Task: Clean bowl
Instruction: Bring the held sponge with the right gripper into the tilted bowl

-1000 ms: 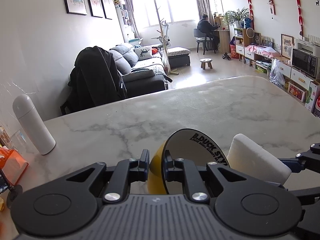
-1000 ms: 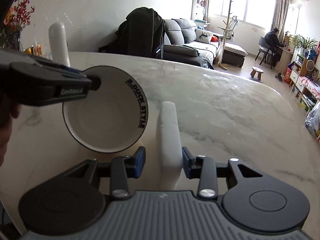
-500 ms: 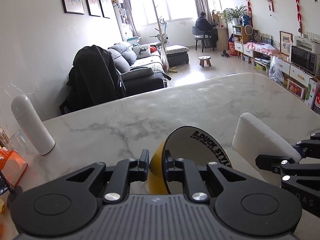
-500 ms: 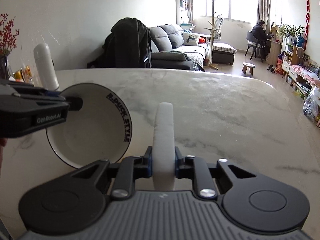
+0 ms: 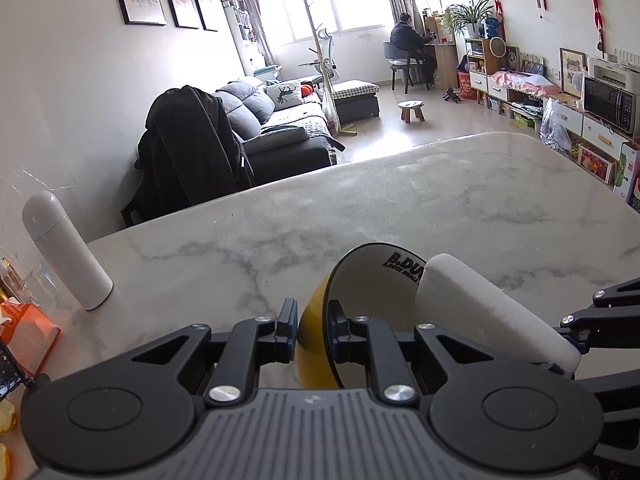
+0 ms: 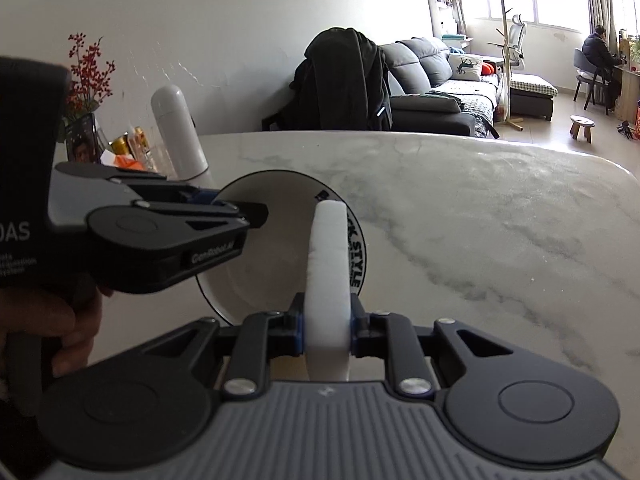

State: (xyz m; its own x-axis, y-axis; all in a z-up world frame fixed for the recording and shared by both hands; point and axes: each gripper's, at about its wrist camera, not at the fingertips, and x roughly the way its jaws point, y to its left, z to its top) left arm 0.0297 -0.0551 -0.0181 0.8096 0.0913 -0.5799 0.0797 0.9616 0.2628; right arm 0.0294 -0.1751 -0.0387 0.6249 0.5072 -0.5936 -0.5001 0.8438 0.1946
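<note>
My left gripper (image 5: pixel 313 328) is shut on the rim of a bowl (image 5: pixel 372 300), yellow outside and white inside with black lettering, tilted on its side above the marble table (image 5: pixel 400 208). My right gripper (image 6: pixel 326 330) is shut on a white sponge (image 6: pixel 327 280). The sponge's front end reaches into the bowl's opening (image 6: pixel 272 264) against the lettered rim. In the left wrist view the sponge (image 5: pixel 488 316) comes in from the right and covers part of the lettering. The left gripper also shows in the right wrist view (image 6: pixel 240 212), clamped on the bowl's left rim.
A white thermos (image 5: pixel 66 250) stands at the table's left edge near the wall, with an orange packet (image 5: pixel 28 332) and small items beside it. A dark jacket hangs over a chair (image 5: pixel 192 160) behind the table. The living room lies beyond.
The right gripper closed on the sponge, then moved it left into the bowl's opening. The bowl stays held and tilted in the left gripper.
</note>
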